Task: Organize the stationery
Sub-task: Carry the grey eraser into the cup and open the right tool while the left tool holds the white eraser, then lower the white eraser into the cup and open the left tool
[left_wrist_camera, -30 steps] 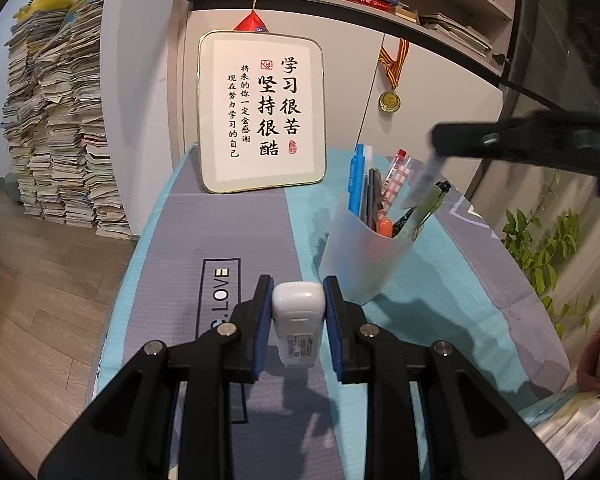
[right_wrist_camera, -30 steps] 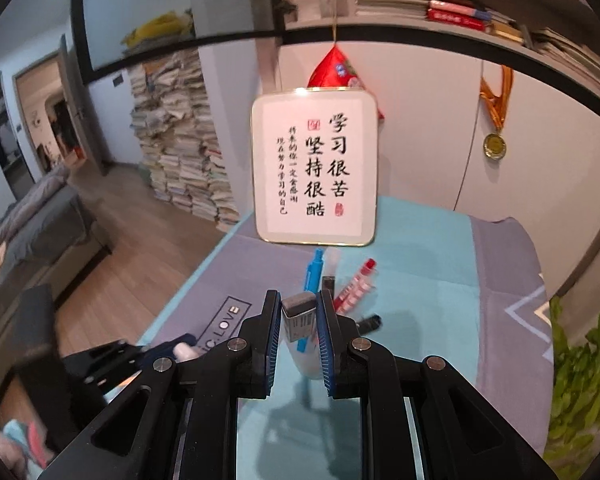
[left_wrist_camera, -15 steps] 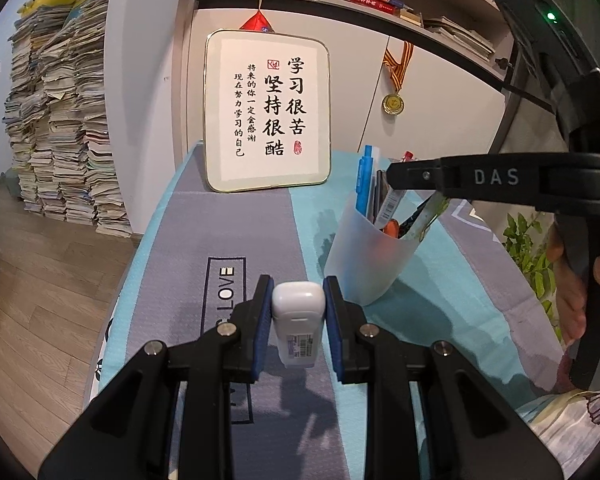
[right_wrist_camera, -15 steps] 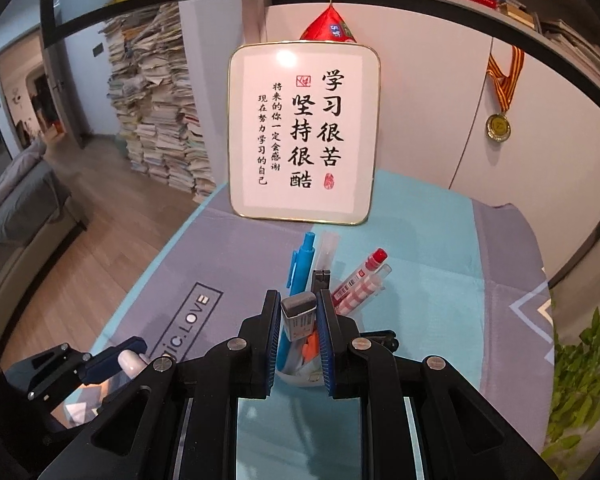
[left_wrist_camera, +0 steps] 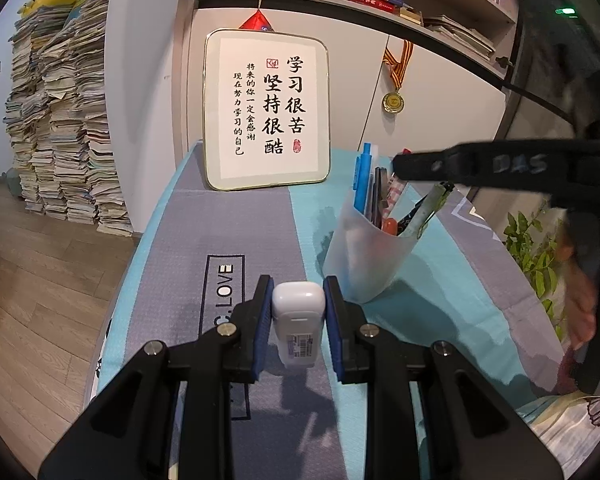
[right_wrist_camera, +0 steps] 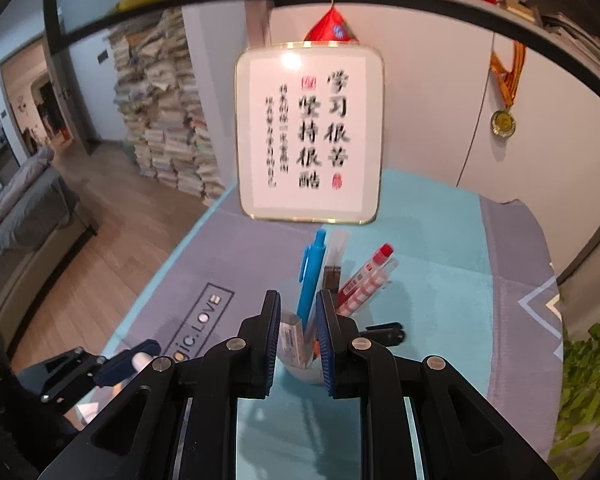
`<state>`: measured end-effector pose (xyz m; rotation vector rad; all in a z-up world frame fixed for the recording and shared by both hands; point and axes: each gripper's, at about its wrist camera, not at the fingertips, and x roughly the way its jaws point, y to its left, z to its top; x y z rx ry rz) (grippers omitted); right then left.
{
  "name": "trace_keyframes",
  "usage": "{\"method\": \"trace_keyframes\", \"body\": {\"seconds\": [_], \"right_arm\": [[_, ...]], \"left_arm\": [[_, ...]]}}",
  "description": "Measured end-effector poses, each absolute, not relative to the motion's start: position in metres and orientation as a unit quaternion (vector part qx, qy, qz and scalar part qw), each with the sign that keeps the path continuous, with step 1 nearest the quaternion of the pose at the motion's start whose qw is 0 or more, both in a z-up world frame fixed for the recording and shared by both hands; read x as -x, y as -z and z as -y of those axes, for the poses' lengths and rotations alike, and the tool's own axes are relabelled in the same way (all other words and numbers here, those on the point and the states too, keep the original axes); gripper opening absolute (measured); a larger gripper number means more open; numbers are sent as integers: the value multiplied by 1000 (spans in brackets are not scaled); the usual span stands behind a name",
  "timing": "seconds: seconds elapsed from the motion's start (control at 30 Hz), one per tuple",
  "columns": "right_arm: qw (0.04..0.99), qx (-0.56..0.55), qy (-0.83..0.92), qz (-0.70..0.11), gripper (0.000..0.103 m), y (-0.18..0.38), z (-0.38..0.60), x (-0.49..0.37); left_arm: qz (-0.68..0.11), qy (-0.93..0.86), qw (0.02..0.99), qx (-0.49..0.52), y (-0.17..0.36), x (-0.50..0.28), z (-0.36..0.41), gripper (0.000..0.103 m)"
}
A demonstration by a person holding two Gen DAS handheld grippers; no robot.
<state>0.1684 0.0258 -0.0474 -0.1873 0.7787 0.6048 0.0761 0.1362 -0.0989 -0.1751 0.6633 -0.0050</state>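
Note:
My left gripper (left_wrist_camera: 298, 300) is shut on a white correction-tape case (left_wrist_camera: 299, 322) with a barcode label, held low over the grey and teal cloth. A translucent pen cup (left_wrist_camera: 370, 256) stands just right of it, holding a blue pen (left_wrist_camera: 360, 180), red pens and others. My right gripper (right_wrist_camera: 298, 320) hovers over the cup (right_wrist_camera: 306, 372), jaws parted; a grey labelled item (right_wrist_camera: 292, 340) sits between them, dropped into the cup. The right gripper also shows in the left wrist view (left_wrist_camera: 480, 166). The left gripper also shows in the right wrist view (right_wrist_camera: 132, 360).
A framed calligraphy sign (left_wrist_camera: 266, 110) leans against the cabinet at the table's back. A medal (left_wrist_camera: 393, 101) hangs on the wall. A green plant (left_wrist_camera: 536, 248) is off the right edge. Paper stacks (left_wrist_camera: 60, 120) stand on the floor at left.
My right gripper has opened and let go of the grey item, which now sits lower in the cup. My left gripper still holds the white case in place.

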Motion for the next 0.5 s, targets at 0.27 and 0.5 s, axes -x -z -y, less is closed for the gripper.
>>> {"method": "trace_keyframes", "body": {"seconds": [0.27,0.5], "right_arm": [[894,69,-276,-346,19,36,13,-149],[898,51,-247,-361,19,54,55,-144]], "left_arm": [[-315,11,946,76,89,-77,-127,23],[-284,26,956,72,58,-86,-116,23]]}}
